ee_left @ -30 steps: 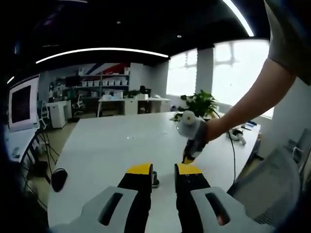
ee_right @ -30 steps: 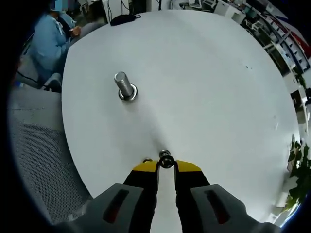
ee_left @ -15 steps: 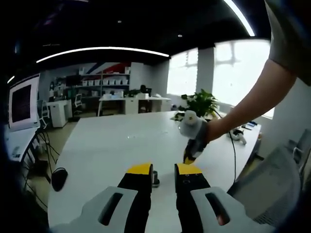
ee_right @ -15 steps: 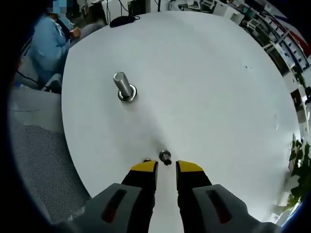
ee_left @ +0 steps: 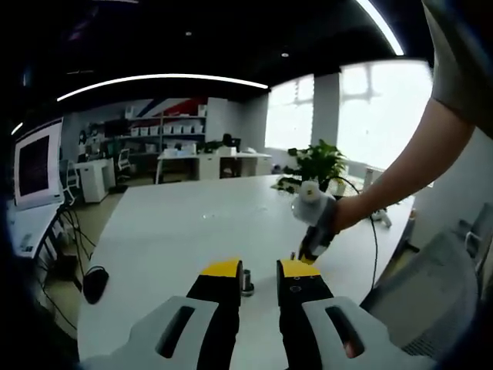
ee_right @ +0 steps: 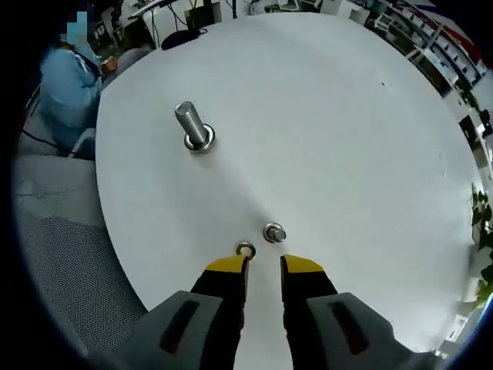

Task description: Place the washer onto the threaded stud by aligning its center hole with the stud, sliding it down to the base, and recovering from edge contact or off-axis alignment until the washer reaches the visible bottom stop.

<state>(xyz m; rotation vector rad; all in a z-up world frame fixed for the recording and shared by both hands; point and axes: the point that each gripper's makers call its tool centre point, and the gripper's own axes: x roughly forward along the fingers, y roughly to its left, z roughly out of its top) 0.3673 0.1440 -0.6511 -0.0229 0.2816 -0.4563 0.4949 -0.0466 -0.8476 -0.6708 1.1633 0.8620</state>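
Since a second ago the right claw (ee_right: pixel 263 264) has let go of the small stud (ee_right: pixel 273 232) it pinched between its tips; the stud now stands free on the worktop (ee_right: pixel 331 131) just ahead of the yellow tips, and the claw has pulled back a little, its jaws a narrow gap apart and empty. A washer (ee_right: pixel 246 250), hidden by the left tip before, now lies flat on the worktop touching or just ahead of that tip, just beside the stud. It is not on the stud.

The white round worktop spreads across the right gripper view. A person in a blue coat (ee_right: pixel 65 81) sits at its far left edge. A grey mesh chair (ee_right: pixel 54 254) stands at the near left.

A large bolt (ee_right: pixel 191 126) stands well apart from the claw, up and to the left, tilted in the view, with a ring-like base at its foot.

In the left gripper view the left claw (ee_left: pixel 259 268) hovers low over the worktop (ee_left: pixel 177 231), jaws narrowly apart with nothing between them. A dark upright piece, the bolt (ee_left: pixel 247 282), shows in the gap just past the tips; its detail is too small to tell. The right claw (ee_left: pixel 308 250), held by the person's arm (ee_left: pixel 393 173), points down at the worktop just beyond the left claw's right tip. A plant (ee_left: pixel 316 163) stands at the far edge.
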